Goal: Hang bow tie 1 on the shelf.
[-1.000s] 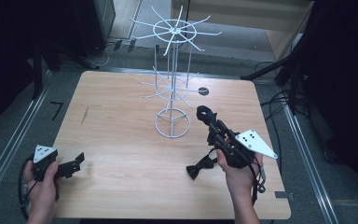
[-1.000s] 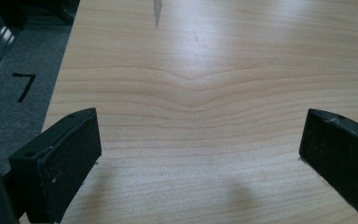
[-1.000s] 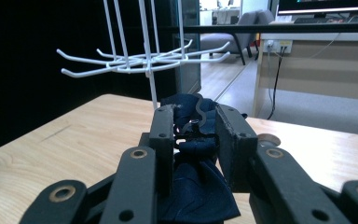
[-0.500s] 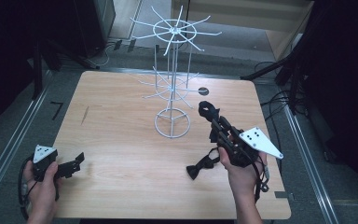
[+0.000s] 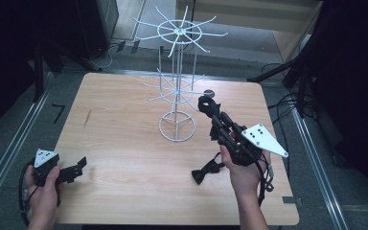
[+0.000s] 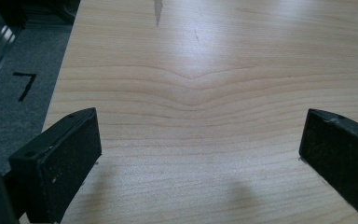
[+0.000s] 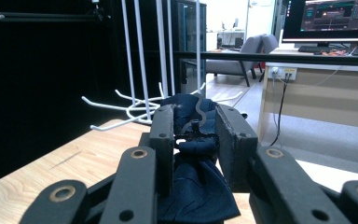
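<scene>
A white wire rack (image 5: 176,85) with two tiers of hooks stands at the middle back of the table. My right gripper (image 5: 214,116) is lifted just right of the rack, shut on a dark navy bow tie (image 5: 206,102). In the right gripper view the jaws (image 7: 196,135) pinch the bow tie (image 7: 193,182) at its centre, and a small metal hook (image 7: 198,108) sticks up from it. The rack's lower hooks (image 7: 130,109) lie just beyond. A second black bow tie (image 5: 205,173) lies on the table by the right hand. My left gripper (image 5: 75,168) rests open at the front left.
A small dark disc (image 5: 209,93) lies on the wooden table (image 5: 124,143) behind the rack's base ring (image 5: 177,127). Bare wood shows between the left gripper's jaws (image 6: 200,140). Metal rails run along both table sides, with cables on the floor to the right.
My right gripper has carried the navy bow tie farther forward and up, closer to the rack's lower hooks. The left gripper and the bow tie on the table have not moved.
</scene>
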`<state>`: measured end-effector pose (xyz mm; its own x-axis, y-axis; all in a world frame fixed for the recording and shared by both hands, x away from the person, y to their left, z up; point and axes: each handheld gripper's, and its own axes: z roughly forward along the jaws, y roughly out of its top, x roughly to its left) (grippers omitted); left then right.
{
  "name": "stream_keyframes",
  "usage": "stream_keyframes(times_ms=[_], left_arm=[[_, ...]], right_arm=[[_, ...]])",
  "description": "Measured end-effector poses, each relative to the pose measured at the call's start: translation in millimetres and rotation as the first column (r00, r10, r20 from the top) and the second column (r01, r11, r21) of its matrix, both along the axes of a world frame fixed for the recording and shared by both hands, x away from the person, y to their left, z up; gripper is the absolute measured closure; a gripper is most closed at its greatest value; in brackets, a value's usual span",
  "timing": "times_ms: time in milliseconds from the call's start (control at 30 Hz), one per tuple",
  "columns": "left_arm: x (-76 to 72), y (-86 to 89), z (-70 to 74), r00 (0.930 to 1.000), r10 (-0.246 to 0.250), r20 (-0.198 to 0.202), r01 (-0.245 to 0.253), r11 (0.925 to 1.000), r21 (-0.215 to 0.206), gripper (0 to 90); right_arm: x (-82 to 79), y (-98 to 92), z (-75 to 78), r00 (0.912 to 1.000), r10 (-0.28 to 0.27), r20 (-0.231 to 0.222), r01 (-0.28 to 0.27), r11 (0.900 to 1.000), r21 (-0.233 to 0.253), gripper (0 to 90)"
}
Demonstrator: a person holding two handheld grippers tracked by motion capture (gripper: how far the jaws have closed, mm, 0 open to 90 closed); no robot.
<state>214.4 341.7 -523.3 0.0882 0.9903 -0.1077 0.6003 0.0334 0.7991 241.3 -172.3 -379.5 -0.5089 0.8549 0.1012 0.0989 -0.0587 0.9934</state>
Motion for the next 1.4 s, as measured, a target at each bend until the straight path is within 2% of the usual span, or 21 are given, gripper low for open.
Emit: stream_keyframes(times_ms=[367,600,900,1033,1233,1400], left_arm=[[0.1,0.1,0.0,1.0000,0.000,-0.001,0.000,1.0000,-0.002,0.0],[0.0,0.0,0.0,1.0000,0.000,0.000,0.000,1.0000,-0.001,0.0],[0.2,-0.6,-0.5,1.0000,0.005,0.008,-0.005,1.0000,-0.001,0.0],[0.3,-0.5,-0.4,1.0000,0.004,0.005,-0.004,1.0000,-0.002,0.0],[0.3,-0.4,-0.3,1.0000,0.003,0.005,-0.003,1.0000,-0.002,0.0],[0.2,-0.3,-0.1,1.0000,0.002,0.001,-0.002,1.0000,-0.002,0.0]], right_arm=[[7.8,16.2,-2.7,1.0000,0.005,0.006,-0.005,1.000,-0.005,70.8],[7.4,21.0,-11.8,1.0000,0.004,-0.001,-0.004,1.000,-0.006,70.8],[2.3,26.9,-24.0,0.9999,0.000,0.017,0.001,0.998,-0.062,70.8],[0.4,28.6,-28.4,0.9997,0.004,0.022,-0.003,0.998,-0.068,70.8],[-3.4,32.6,-23.8,0.9992,0.023,0.034,-0.022,0.998,-0.050,70.8],[-7.0,37.5,-24.1,0.9984,0.031,0.046,-0.028,0.998,-0.063,70.8]])
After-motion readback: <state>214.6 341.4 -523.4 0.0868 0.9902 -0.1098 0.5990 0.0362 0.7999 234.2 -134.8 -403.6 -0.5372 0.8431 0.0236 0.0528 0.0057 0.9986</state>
